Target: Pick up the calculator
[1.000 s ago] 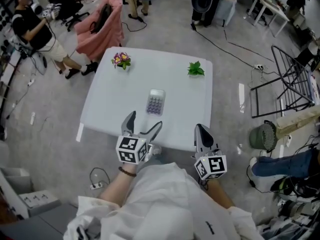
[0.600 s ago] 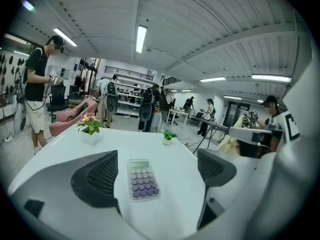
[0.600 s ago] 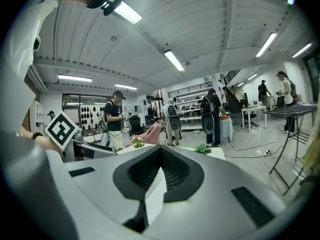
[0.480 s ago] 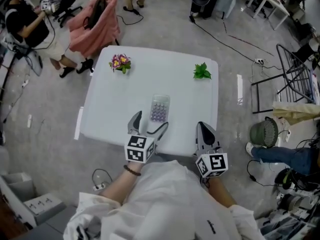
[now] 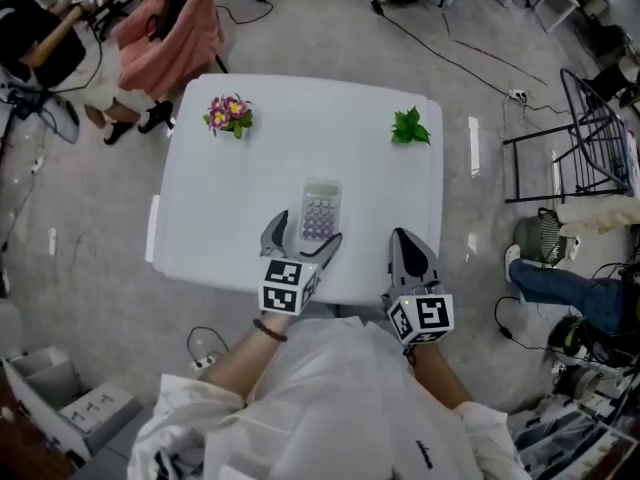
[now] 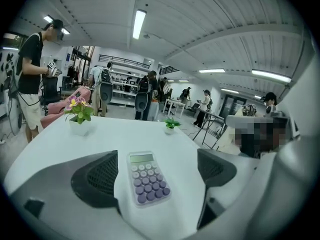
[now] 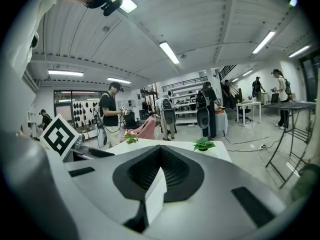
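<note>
A pale calculator [image 5: 320,210] with purple keys lies flat on the white table [image 5: 220,198], near its front edge. My left gripper [image 5: 302,234] is open just behind it, one finger to each side of the calculator's near end. In the left gripper view the calculator [image 6: 147,178] rests on the tabletop between the two dark pads [image 6: 102,178], and neither pad touches it. My right gripper [image 5: 407,244] hovers over the table's front right edge, shut with nothing in it. In the right gripper view its jaws [image 7: 159,173] are pressed together.
A pot of pink and yellow flowers [image 5: 229,114] stands at the table's far left and a small green plant [image 5: 409,126] at the far right. A pink-draped chair [image 5: 170,28] and a person are beyond the table. A metal rack [image 5: 600,138] stands to the right.
My left gripper has moved forward over the table edge until its open fingers flank the calculator's near end. The right gripper has hardly moved and stays shut.
</note>
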Tool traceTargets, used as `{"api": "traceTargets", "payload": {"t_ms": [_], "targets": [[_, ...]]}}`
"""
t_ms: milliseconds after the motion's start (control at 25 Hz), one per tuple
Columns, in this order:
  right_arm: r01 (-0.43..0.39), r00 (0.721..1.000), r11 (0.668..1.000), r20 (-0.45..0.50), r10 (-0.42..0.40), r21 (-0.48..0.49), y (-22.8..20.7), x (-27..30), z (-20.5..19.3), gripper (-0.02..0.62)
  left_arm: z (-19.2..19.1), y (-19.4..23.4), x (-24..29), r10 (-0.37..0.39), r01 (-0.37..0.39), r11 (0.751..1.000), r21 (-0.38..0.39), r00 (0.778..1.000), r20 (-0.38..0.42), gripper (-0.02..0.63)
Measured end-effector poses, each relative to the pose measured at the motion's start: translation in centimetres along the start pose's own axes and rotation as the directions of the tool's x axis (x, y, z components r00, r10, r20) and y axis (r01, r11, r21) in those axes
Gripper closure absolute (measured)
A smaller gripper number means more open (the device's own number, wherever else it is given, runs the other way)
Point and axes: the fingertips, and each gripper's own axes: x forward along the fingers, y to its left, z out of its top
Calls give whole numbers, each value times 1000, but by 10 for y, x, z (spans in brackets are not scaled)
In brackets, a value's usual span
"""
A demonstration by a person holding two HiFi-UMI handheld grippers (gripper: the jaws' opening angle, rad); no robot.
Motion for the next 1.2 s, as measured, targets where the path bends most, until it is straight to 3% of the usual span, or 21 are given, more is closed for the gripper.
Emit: {"api": "traceTargets", "payload": {"t_ms": [560,1200], "targets": [[-71,995,997,-68,71,0,-17,37,-14,578,-13,3,50,65,-65,998,3,990,-125,129],[-129,978,990,-156,136,56,-35,65,-67,578,-60,26,105,208,-206,978,33,946,-248,128]]}}
